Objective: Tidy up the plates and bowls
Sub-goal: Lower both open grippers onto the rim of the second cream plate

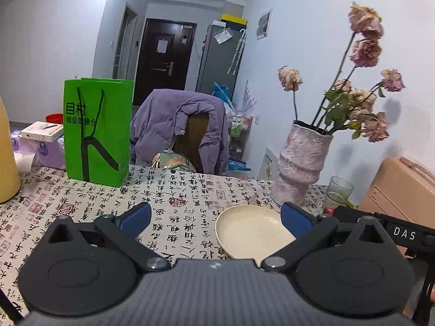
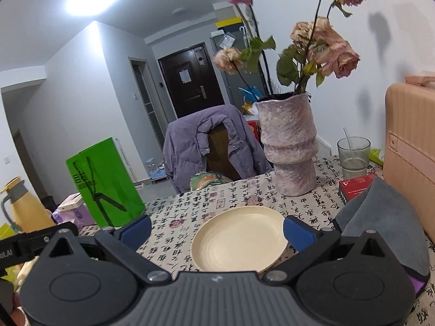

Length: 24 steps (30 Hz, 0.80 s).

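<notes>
Just ahead of my right gripper (image 2: 217,231), held level with its fingers spread wide and nothing between them, the cream plate (image 2: 239,237) lies flat on the counter (image 2: 217,198). My left gripper (image 1: 216,218) hovers alongside, likewise spread, the plate toward its right finger. Beyond stands the pink vase (image 2: 289,146).

Bare tablecloth (image 2: 174,217) left of plate (image 2: 239,239); vase (image 2: 291,146) behind.

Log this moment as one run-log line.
left tongs: open, empty | right tongs: open, empty | round cream-coloured plate: on patterned tablecloth, untouched
</notes>
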{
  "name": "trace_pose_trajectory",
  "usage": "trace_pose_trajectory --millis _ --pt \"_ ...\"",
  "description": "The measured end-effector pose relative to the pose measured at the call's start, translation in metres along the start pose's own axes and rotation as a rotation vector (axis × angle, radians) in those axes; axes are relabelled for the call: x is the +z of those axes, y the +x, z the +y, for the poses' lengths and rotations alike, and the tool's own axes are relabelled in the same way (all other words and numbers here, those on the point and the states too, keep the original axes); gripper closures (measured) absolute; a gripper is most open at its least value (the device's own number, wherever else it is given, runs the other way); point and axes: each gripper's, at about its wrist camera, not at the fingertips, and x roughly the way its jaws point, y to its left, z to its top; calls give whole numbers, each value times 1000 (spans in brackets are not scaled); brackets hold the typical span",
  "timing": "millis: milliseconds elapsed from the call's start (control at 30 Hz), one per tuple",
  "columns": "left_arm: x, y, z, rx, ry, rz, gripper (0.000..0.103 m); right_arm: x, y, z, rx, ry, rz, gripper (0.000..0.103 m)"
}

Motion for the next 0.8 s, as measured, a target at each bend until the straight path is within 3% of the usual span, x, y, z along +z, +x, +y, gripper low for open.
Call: trace_pose_trajectory --millis 300,800 --pt "17 51 -7 70 -47 34 0 17 62 -18 -43 25 71 0" --pt "28 128 -9 226 -38 80 0 27 149 -40 -105 8 172 0"
